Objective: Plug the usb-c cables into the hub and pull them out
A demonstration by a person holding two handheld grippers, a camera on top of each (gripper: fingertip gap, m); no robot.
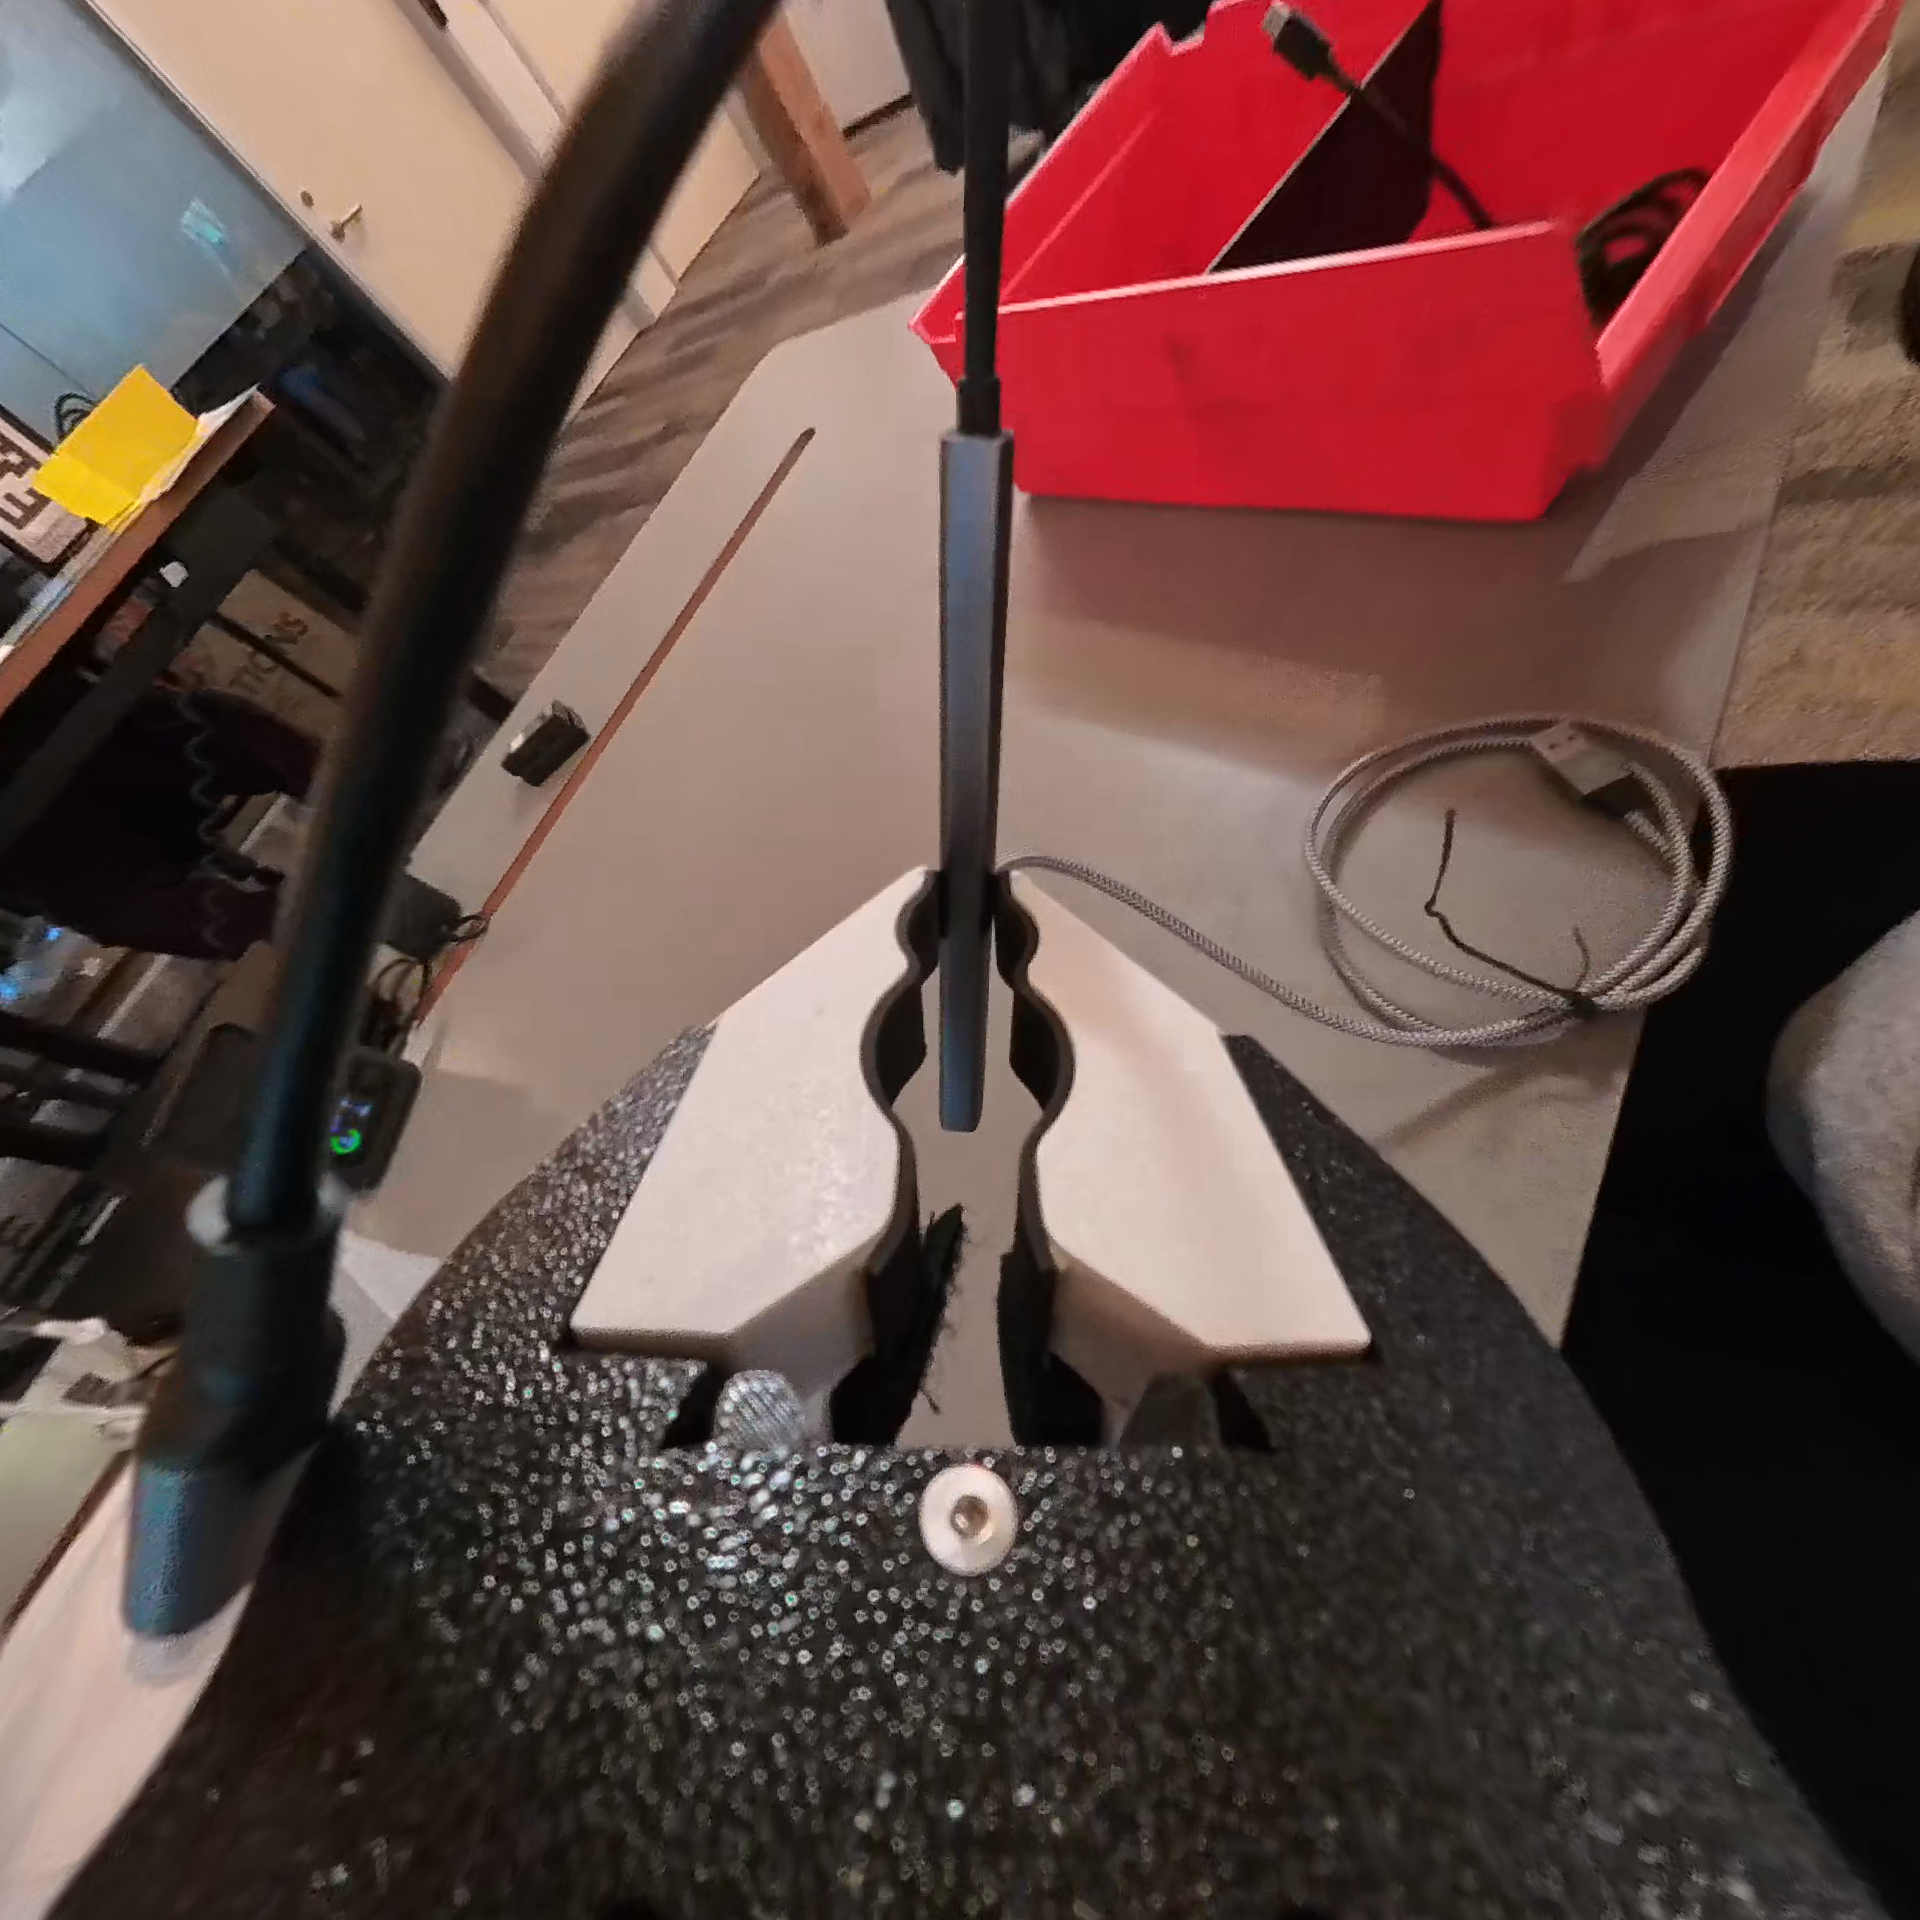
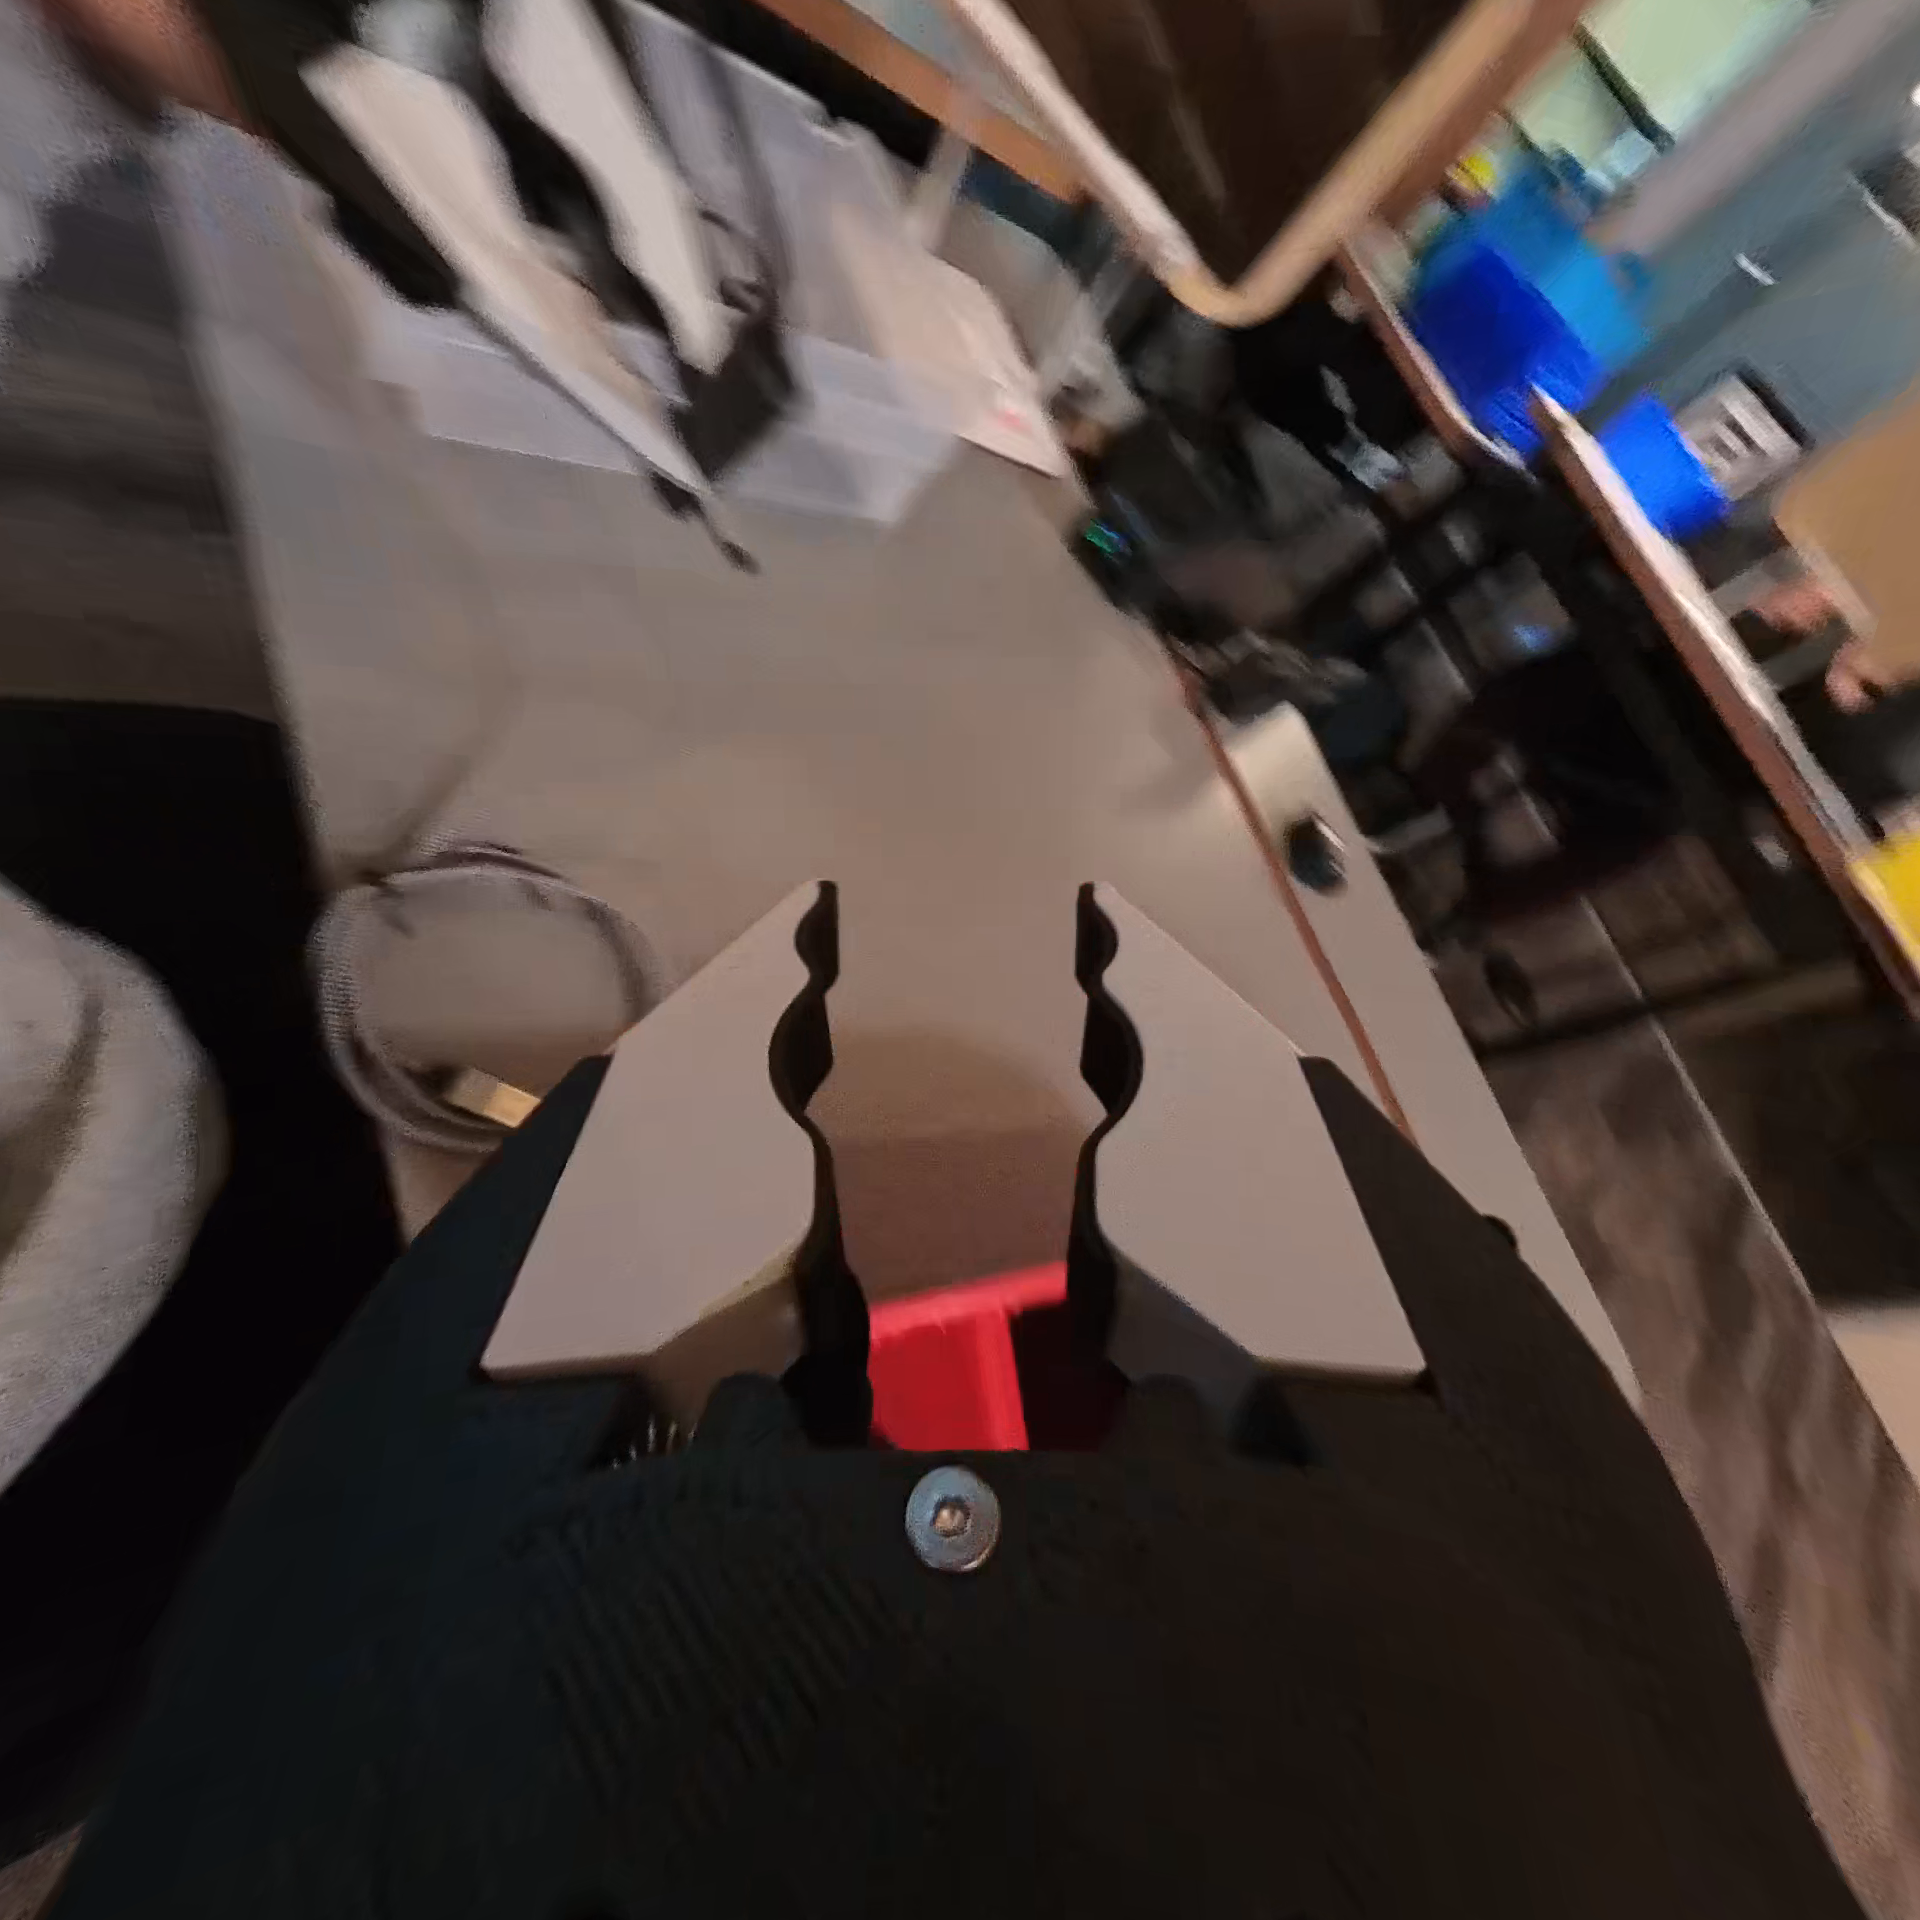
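In the left wrist view, a slim dark grey metal hub (image 1: 968, 790), seen edge-on as a narrow bar, is clamped between the pale, scalloped fingers (image 1: 800, 1122) of the left gripper (image 1: 968, 894), which is closed down onto it near the centre of the frame. A smooth black cable (image 1: 982, 187) is seen leaving the hub's far end and running up out of the top of the frame. A second, thicker black cable (image 1: 416, 582) arcs across the left side, blurred by closeness. A coiled grey braided cable (image 1: 1517, 894) with a metallic plug lies on the matte beige table (image 1: 1195, 644) at centre right, and a glossy red plastic bin (image 1: 1288, 405) with a divider stands at upper right, holding dark cables. The gripper body is shown as black, speckled and granular. In the right wrist view, which is heavily motion-blurred, the right gripper (image 2: 956, 904) is seen with its wavy-edged fingers spread apart and nothing between them, above the table. The hub is not shown there; only the coiled cable, smeared, at centre left, and a patch of the red bin low between the fingers can be made out.
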